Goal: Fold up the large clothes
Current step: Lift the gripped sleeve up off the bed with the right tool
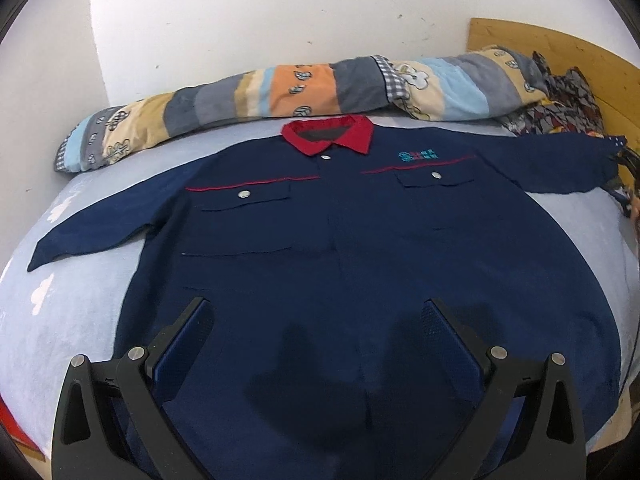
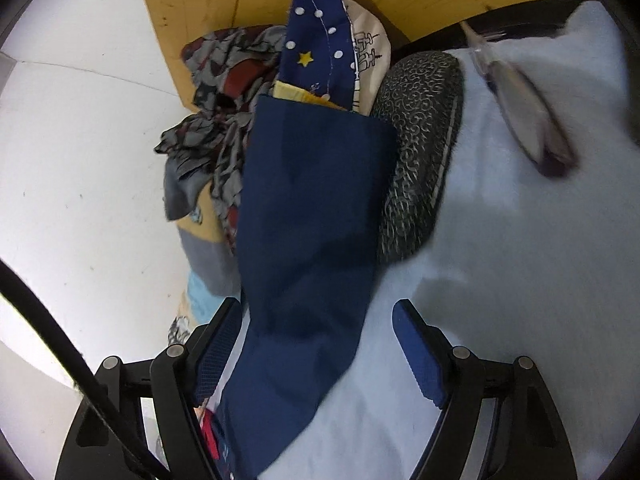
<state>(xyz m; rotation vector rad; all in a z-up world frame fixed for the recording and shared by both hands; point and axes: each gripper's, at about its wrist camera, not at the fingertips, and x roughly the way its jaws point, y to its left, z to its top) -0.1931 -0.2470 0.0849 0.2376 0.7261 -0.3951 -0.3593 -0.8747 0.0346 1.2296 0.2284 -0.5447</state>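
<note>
Left wrist view shows the navy jacket (image 1: 360, 232) spread flat, front up, on the pale blue bed (image 1: 72, 312), the left gripper (image 1: 320, 312) gaping above its hem. The right gripper (image 2: 318, 308) straddles one sleeve (image 2: 312, 216), jaws apart.

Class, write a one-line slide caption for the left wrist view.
Open left gripper hovers over a navy shirt spread flat on the bed.

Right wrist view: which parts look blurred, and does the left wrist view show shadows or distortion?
Right wrist view: the glasses are smeared by blur; the navy sleeve stays fairly sharp. Left wrist view: two dark shadows lie on the navy jacket between the open left claw; the fisheye bends the bed edge.
</note>
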